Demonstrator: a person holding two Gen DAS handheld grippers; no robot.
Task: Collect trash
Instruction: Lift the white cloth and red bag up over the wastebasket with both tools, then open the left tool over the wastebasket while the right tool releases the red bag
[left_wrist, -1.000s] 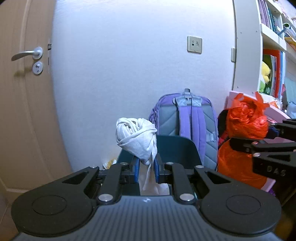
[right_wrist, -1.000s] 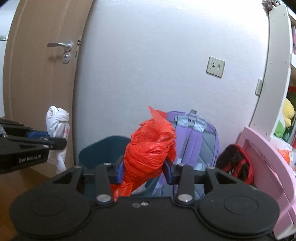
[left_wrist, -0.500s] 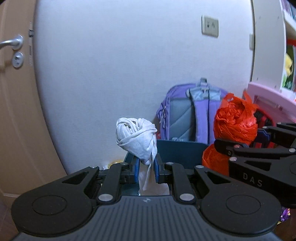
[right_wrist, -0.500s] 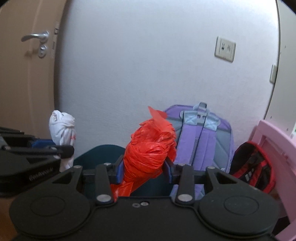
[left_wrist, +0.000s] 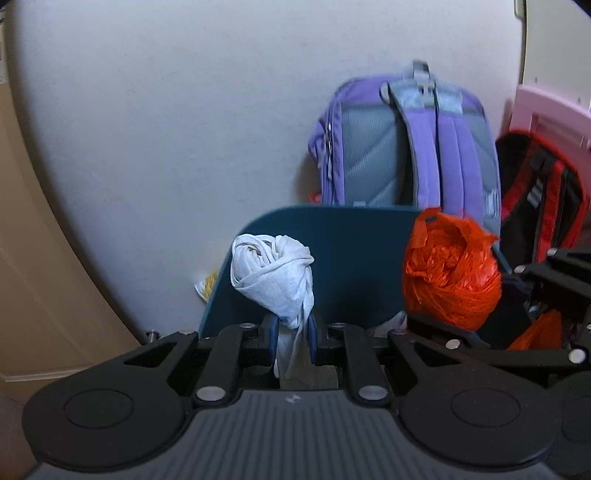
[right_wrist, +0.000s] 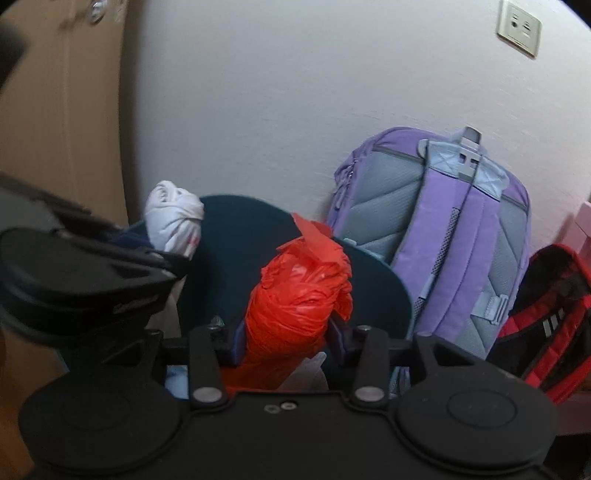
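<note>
On my far left the door (right_wrist: 62, 110) frames the corner, and just inside it my left gripper (left_wrist: 291, 332) is pinched down on the twisted neck of the white bag (left_wrist: 275, 277), fingers nearly together with only the thin plastic between them. The knotted top stands above the pads (left_wrist: 271, 332) and the tail hangs below, in front of the near wall of the teal bin (left_wrist: 351, 243). My worry here is that the grip is on a narrow twist: if I let go too far forward or to the left, the bag could drop outside the rim, next to the yellowish scrap (left_wrist: 207, 284) on the floor by the wall. Moving right, my right gripper (right_wrist: 284, 338) is clamped around the fat middle of the orange bag (right_wrist: 299, 291), jaws held moderately apart by its bulk, over the bin's mouth. The two tools sit close together, so releasing both at once risks them knocking. Further right the purple backpack (right_wrist: 443, 236) and the red-and-black bag (right_wrist: 546, 317) lean just behind the bin; a swing that way could snag a strap.
</note>
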